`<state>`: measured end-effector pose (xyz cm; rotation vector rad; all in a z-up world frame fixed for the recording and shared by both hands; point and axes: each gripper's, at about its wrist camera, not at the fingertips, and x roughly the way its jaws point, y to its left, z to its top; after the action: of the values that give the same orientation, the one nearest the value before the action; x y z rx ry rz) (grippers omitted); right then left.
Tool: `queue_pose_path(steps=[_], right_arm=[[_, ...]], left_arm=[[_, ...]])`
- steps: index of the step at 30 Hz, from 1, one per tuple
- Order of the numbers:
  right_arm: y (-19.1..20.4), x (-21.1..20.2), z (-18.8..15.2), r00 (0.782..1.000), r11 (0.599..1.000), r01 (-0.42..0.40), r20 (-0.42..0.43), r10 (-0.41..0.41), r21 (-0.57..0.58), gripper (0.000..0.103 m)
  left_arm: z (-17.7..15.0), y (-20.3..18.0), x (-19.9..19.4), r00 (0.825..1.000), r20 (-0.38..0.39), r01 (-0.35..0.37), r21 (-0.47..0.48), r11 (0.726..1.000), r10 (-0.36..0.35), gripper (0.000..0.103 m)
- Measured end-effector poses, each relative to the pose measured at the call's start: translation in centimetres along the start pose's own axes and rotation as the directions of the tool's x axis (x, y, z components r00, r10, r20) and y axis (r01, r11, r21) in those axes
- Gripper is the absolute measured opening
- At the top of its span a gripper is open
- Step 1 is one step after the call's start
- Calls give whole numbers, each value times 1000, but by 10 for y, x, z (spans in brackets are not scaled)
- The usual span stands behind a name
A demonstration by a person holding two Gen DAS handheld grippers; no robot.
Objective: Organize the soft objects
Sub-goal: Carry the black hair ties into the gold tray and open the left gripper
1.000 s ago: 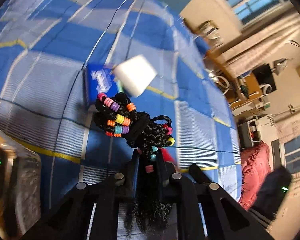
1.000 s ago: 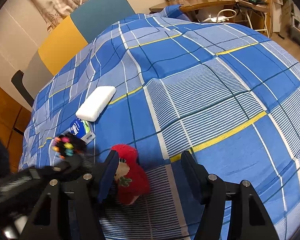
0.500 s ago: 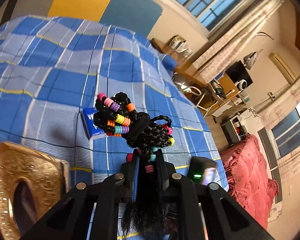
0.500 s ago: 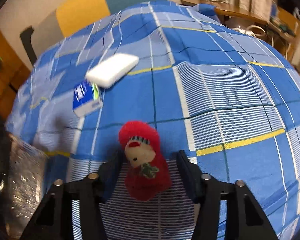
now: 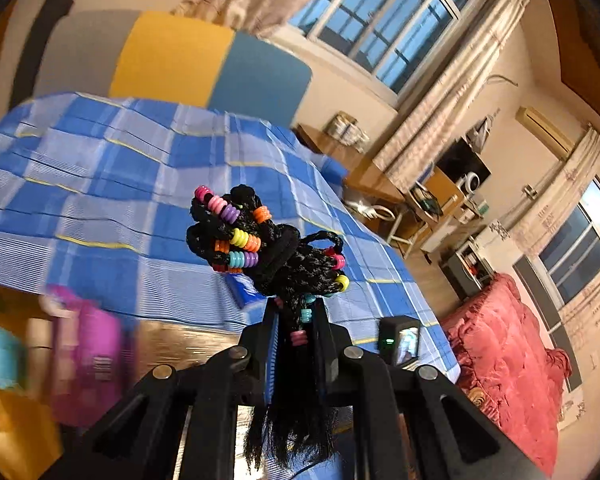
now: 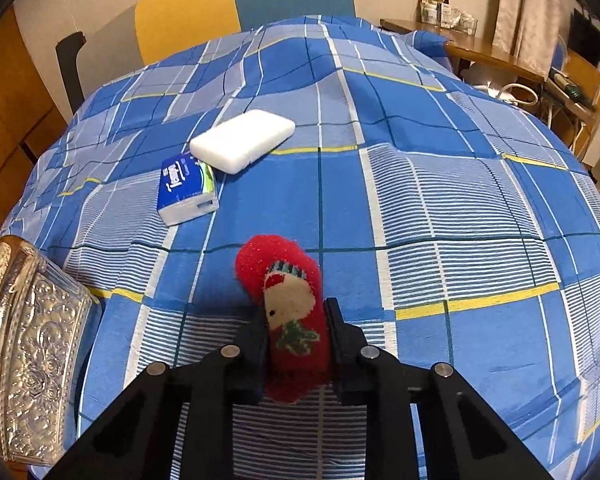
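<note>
My left gripper [image 5: 296, 312] is shut on a black braided hair bundle [image 5: 276, 248] strung with coloured beads, held up in the air above the bed. My right gripper [image 6: 296, 316] is shut on a red Christmas sock [image 6: 288, 300] with a white snowman face, low over the blue plaid bedspread [image 6: 420, 160]. A white sponge-like block [image 6: 242, 140] and a blue tissue pack [image 6: 186, 188] lie on the bedspread further away, touching each other.
A silver embossed tray [image 6: 28, 340] stands at the bed's left edge; it shows blurred below the left gripper [image 5: 172, 348] beside a purple item [image 5: 88, 356]. A yellow and blue headboard [image 6: 240, 4], a wooden desk [image 6: 492, 48] and a red quilt [image 5: 508, 360] surround the bed.
My left gripper has lifted and tilted upward with the hair bundle, away from the bedspread. My right gripper has moved onto the red sock and closed on it.
</note>
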<state>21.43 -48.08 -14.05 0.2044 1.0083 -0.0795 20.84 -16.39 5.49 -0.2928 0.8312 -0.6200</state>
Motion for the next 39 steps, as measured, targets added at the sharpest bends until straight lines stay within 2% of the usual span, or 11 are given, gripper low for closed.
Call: queue_pose_path(steps=[7, 10, 12, 15, 18, 24, 30, 32, 33, 34, 39], right_arm=[[-10, -17, 1, 998, 998, 3, 61, -7, 59, 23], [-18, -25, 2, 996, 995, -1, 92, -9, 99, 23], [-25, -32, 2, 993, 991, -6, 119, -10, 134, 23], [-34, -41, 2, 988, 985, -5, 154, -23, 174, 23], [-41, -45, 3, 984, 979, -16, 177, -21, 204, 23], [-44, -43, 3, 985, 977, -7, 169, -30, 211, 23], [-44, -44, 2, 984, 978, -1, 174, -36, 206, 23], [-44, -43, 2, 984, 979, 0, 173, -36, 206, 23], [-44, -43, 2, 984, 979, -2, 173, -35, 205, 23], [-44, -43, 2, 984, 979, -2, 172, -34, 205, 23], [-44, -46, 2, 981, 979, -1, 189, -38, 206, 23]], left_arm=[[4, 68, -67, 993, 53, -105, -18, 994, 106, 13], [-4, 108, -86, 988, 52, -142, -69, 987, 146, 13], [-13, 130, -88, 987, 18, -156, -84, 984, 158, 13], [-32, 160, -86, 977, -43, -213, -106, 971, 209, 13], [-54, 189, -84, 970, -81, -242, -168, 956, 231, 13], [-93, 236, -70, 954, -142, -293, -291, 911, 262, 14], [-108, 262, -51, 930, -188, -362, -343, 867, 314, 14], [-111, 268, -46, 921, -204, -384, -347, 856, 331, 24], [-112, 271, -44, 918, -214, -392, -352, 850, 335, 36], [-113, 271, -45, 917, -215, -394, -356, 847, 336, 43], [-115, 260, -59, 928, -159, -372, -348, 861, 337, 44]])
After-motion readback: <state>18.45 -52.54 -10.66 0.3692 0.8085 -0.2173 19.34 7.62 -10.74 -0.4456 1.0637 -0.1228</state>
